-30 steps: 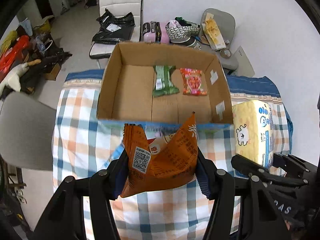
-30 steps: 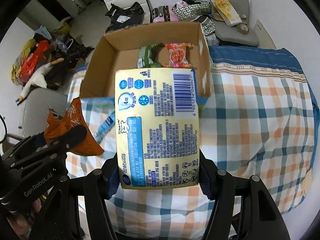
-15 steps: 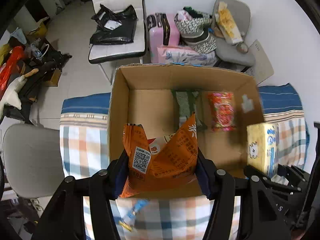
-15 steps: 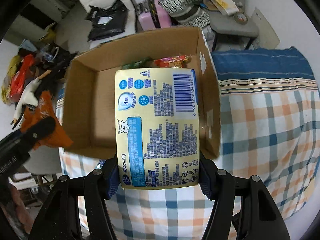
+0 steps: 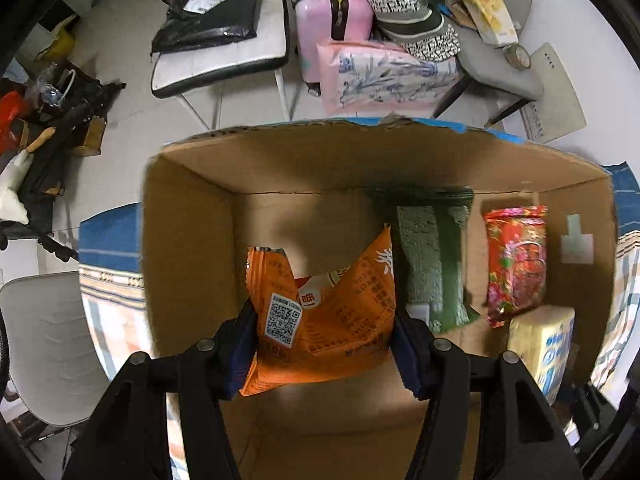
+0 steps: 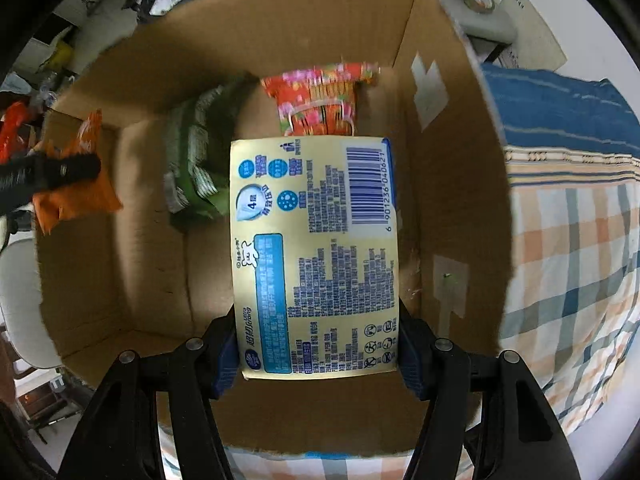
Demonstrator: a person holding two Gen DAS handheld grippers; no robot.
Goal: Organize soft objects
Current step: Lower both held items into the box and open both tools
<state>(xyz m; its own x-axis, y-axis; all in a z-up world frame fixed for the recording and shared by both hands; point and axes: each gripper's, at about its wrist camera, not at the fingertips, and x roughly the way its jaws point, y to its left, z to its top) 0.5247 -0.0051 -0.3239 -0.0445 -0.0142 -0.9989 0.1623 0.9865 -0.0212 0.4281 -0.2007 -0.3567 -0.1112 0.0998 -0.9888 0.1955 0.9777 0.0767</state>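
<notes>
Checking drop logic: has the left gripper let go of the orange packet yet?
No, the left gripper is shut on the orange packet, held above the cardboard box floor.

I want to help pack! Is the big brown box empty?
No. A green packet and a red packet already lie on the floor of the cardboard box.

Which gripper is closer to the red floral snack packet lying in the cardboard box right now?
Right. The right gripper holds the yellow tissue pack just short of the red floral snack packet; the left gripper, holding the orange snack bag, sits beyond the green packet.
</notes>
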